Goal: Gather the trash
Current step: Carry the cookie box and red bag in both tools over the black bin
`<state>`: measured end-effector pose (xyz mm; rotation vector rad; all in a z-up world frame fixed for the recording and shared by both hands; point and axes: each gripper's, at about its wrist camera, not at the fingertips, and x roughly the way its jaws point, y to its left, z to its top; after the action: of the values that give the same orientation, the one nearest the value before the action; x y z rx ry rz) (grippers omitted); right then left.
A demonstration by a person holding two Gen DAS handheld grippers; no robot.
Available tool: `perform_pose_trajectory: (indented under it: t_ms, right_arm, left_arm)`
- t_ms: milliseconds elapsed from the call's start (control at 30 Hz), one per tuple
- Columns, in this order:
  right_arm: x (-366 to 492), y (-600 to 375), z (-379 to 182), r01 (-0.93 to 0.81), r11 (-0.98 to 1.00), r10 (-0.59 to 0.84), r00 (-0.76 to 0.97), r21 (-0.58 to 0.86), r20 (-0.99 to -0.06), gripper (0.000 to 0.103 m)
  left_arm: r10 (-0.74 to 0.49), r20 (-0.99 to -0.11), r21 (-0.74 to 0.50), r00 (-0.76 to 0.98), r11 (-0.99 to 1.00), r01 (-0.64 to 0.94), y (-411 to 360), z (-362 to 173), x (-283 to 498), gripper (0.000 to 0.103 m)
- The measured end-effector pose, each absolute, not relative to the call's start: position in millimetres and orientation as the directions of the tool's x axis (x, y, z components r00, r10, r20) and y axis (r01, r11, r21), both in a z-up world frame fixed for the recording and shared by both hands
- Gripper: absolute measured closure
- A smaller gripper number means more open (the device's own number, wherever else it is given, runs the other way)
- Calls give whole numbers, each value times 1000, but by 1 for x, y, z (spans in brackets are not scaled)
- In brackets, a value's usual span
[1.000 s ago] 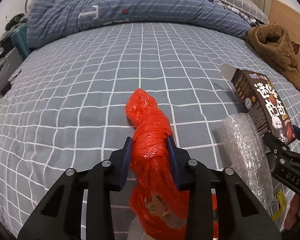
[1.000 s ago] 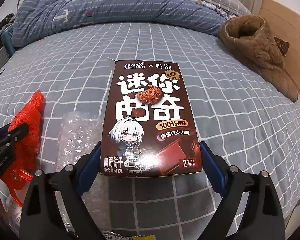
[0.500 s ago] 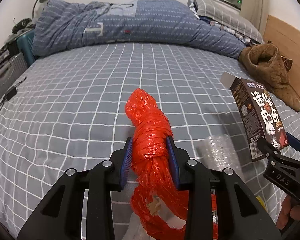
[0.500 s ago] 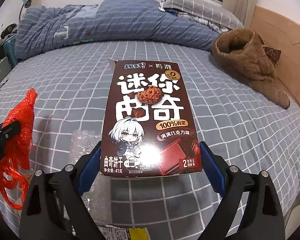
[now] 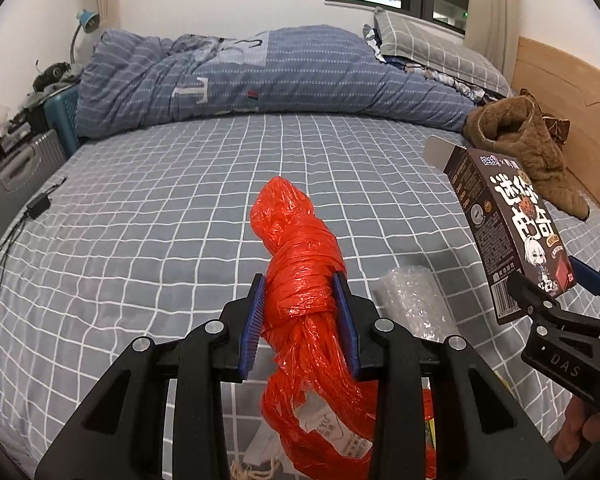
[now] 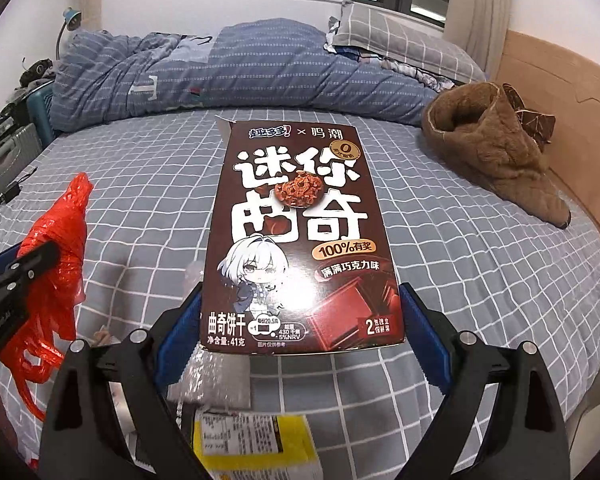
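My left hand-held gripper (image 5: 300,320) pinches the soft, crushable red plastic bag (image 5: 300,264) at its twisted neck, while my right hand-held gripper (image 6: 300,332) clamps the light, stiff cookie box (image 6: 300,240) across its bottom edges, both clear above the bed (image 5: 140,220).

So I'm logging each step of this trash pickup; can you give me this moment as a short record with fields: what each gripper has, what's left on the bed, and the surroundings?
left gripper: shut on red plastic bag, bag hanging below the jaws
right gripper: shut on cookie box, gripped at its lower end, top flap open
left on bed: bubble wrap; yellow wrapper
bed: grey sheet with white grid
far side: blue duvet; brown garment
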<state>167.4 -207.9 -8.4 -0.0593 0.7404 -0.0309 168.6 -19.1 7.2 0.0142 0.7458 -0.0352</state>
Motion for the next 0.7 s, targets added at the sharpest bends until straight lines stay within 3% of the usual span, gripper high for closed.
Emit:
perform_pose_trajectory:
  t_ms: [700]
  right_arm:
    - [106,-192,6,-23,998,-19,756,-55,-655,16]
  left_arm:
    - [-25,-692,0,722,999,35,-13,1,103,70]
